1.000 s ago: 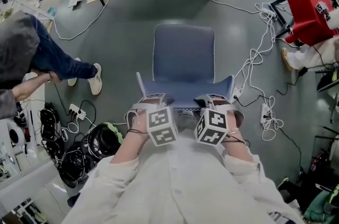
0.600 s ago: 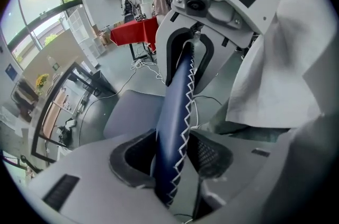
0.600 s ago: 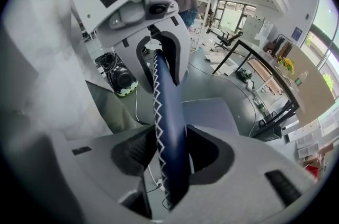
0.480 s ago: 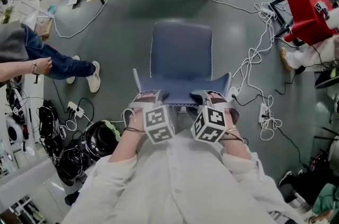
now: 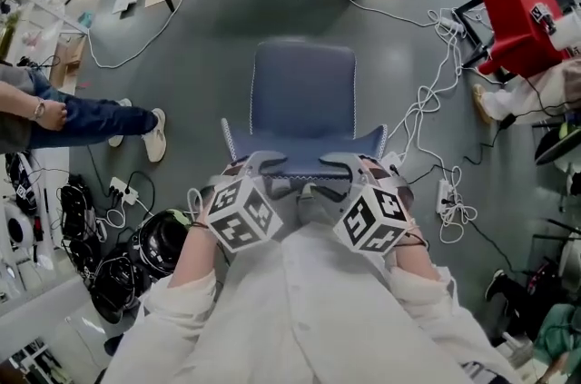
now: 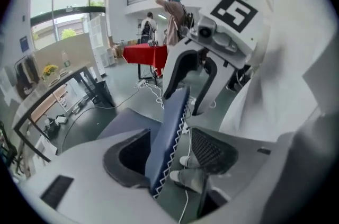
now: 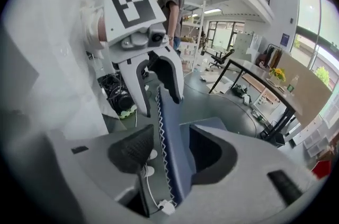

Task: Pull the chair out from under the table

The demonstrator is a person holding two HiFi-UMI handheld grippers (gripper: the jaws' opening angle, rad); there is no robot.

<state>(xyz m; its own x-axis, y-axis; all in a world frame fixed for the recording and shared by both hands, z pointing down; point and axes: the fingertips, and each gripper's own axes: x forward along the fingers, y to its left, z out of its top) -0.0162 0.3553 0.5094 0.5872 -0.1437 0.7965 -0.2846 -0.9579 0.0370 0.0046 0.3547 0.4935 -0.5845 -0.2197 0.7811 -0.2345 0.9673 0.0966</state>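
We judge the pull nearly done: left gripper [image 6: 167,158] and right gripper [image 7: 168,157] are slack, chair backrest [image 5: 304,152] loose between jaws; next, lift clear.

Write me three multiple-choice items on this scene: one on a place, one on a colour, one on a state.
1. In the head view, the red table stands:
A) right of the chair
B) left of the chair
C) over the chair

2. The chair is:
A) green
B) blue
C) yellow

3. Each gripper's jaws are:
A) pressed together, empty
B) around a cable
C) astride the chair's backrest

Key:
1 A: the red table is at the upper right, the chair in the middle.
2 B: seat and backrest are blue.
3 C: the backrest stands between the jaws of the left gripper and the right gripper.
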